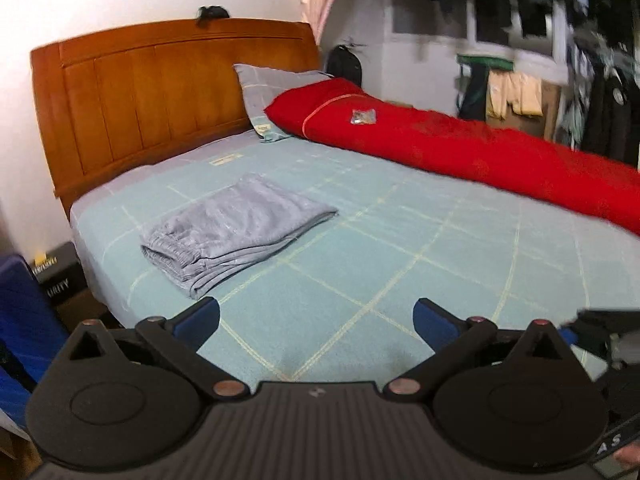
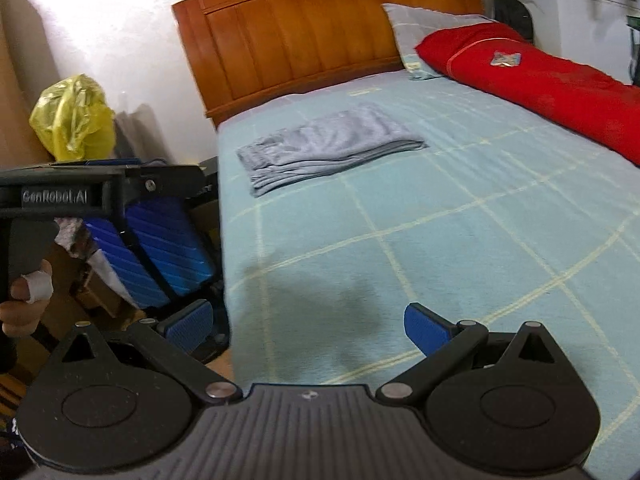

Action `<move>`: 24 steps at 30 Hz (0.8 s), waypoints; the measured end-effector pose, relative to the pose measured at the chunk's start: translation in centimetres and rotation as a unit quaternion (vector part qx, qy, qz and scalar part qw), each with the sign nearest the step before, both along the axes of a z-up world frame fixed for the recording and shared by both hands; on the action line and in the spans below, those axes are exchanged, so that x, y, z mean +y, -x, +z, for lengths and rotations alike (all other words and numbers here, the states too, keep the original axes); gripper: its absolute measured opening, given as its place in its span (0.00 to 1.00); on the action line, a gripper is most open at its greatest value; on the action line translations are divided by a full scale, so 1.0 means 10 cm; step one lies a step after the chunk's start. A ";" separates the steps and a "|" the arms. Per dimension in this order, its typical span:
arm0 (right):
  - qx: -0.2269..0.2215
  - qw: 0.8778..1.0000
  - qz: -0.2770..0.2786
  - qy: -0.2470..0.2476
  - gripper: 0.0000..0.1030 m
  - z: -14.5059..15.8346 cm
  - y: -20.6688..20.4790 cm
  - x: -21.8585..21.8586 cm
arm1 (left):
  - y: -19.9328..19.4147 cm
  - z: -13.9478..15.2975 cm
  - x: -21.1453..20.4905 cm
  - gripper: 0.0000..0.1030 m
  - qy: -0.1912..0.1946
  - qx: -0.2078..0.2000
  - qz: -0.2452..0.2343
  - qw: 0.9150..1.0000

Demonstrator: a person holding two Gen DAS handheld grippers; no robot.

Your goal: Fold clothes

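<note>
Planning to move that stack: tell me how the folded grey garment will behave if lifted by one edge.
The folded grey garment looks soft and wrinkled, so it would probably droop. Its loose layers would likely slide apart and unfold. It seems light, being thin fabric lying flat on the bed sheet.

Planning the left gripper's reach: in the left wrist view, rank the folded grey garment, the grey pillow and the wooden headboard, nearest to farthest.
1. Folded grey garment, ahead-left on the sheet.
2. Grey pillow, farther back, beside the red blanket.
3. Wooden headboard, behind the pillow, against the wall.

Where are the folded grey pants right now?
The folded grey pants lie on the blue checked bed sheet, near its left edge, below the wooden headboard and apart from the red blanket.
</note>
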State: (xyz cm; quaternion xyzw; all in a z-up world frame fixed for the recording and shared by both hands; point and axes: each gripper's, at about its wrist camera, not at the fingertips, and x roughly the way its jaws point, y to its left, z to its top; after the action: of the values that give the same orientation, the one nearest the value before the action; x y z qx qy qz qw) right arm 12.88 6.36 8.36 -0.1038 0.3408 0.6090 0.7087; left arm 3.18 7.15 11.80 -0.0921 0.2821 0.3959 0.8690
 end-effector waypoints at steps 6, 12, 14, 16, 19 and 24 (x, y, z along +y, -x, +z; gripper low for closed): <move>-0.005 1.000 0.011 0.006 1.00 0.04 0.11 0.07 | 0.03 0.00 -0.03 0.99 0.041 0.001 0.021 0.999; -0.026 0.998 -0.012 0.048 1.00 0.08 0.15 0.17 | 0.10 -0.09 0.03 0.99 0.070 0.006 0.051 0.996; -0.033 0.998 -0.021 0.058 1.00 0.09 0.16 0.19 | 0.14 -0.15 0.05 0.99 0.079 0.008 0.055 0.995; -0.039 0.997 -0.031 0.067 1.00 0.10 0.17 0.21 | 0.17 -0.20 0.07 0.99 0.087 0.007 0.056 0.995; -0.051 0.995 -0.039 0.082 1.00 0.12 0.19 0.25 | 0.22 -0.26 0.10 0.99 0.098 0.004 0.059 0.993; -0.085 0.991 -0.049 0.088 1.00 0.18 0.27 0.33 | 0.30 -0.36 0.15 0.99 0.116 -0.001 0.062 0.991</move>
State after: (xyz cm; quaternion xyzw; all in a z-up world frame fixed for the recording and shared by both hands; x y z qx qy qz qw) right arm 10.23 9.66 10.11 -0.2006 0.3360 0.5305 0.7520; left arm 0.18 8.70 8.17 -0.2100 0.3193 0.4140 0.8262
